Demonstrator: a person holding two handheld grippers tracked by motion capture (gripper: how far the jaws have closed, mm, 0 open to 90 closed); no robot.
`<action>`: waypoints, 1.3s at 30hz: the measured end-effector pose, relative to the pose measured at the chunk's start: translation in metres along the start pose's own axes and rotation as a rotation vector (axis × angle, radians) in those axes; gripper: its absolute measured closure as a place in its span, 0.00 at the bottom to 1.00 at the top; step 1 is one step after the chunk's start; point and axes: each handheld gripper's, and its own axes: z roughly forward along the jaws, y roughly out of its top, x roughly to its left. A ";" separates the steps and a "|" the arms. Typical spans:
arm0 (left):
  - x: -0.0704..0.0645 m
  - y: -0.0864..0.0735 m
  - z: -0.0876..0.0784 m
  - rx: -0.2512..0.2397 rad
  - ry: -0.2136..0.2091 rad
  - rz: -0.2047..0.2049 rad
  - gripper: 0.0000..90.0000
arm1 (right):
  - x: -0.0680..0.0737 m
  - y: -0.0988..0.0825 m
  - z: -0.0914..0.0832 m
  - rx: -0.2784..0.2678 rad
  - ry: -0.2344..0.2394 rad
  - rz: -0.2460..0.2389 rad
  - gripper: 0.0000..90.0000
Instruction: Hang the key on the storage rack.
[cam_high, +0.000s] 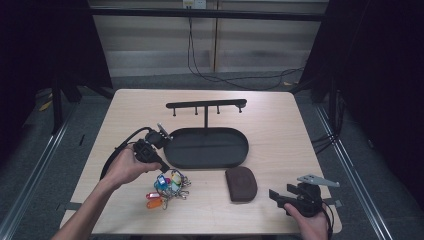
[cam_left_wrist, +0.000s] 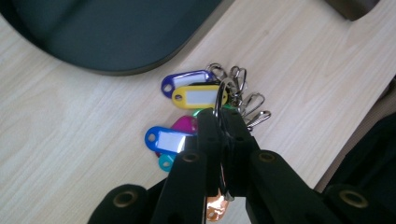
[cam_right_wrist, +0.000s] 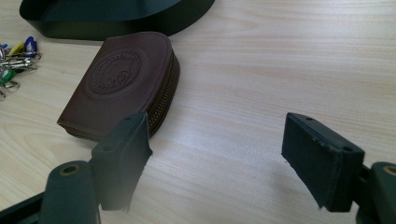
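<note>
Now the left tongs (cam_left_wrist: 223, 122) are clamped on the metal ring of the keys (cam_high: 167, 188), a bunch with coloured plastic tags that hangs below their tips, low over the bench (cam_high: 280, 145); whether the lowest tags rest on the wood I cannot tell. To my eye this is the pick-up step, with the grip made and the carry yet to come. Just beyond those tongs lies the dark oval tray (cam_high: 206, 147), and behind it stands the rack (cam_high: 206, 105) with its row of pegs. The next move, I judge, calls for lifting the bunch clear and bringing the ring over a peg or the tray, without letting the tags swing and catch the tray's rim. The right tongs (cam_right_wrist: 219, 154) stand wide open and empty, with the brown pouch (cam_right_wrist: 123, 81) just ahead of their left-hand jaw.
</note>
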 end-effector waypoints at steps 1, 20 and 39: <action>-0.002 0.001 0.000 0.007 0.003 0.015 0.98 | 0.000 0.000 0.000 0.000 0.001 0.002 0.26; -0.037 0.011 0.006 0.041 -0.001 0.114 0.97 | -0.001 0.000 0.000 -0.002 0.001 0.007 0.26; -0.055 0.024 -0.006 0.137 0.036 0.135 0.98 | -0.001 0.000 0.000 -0.002 -0.002 0.011 0.26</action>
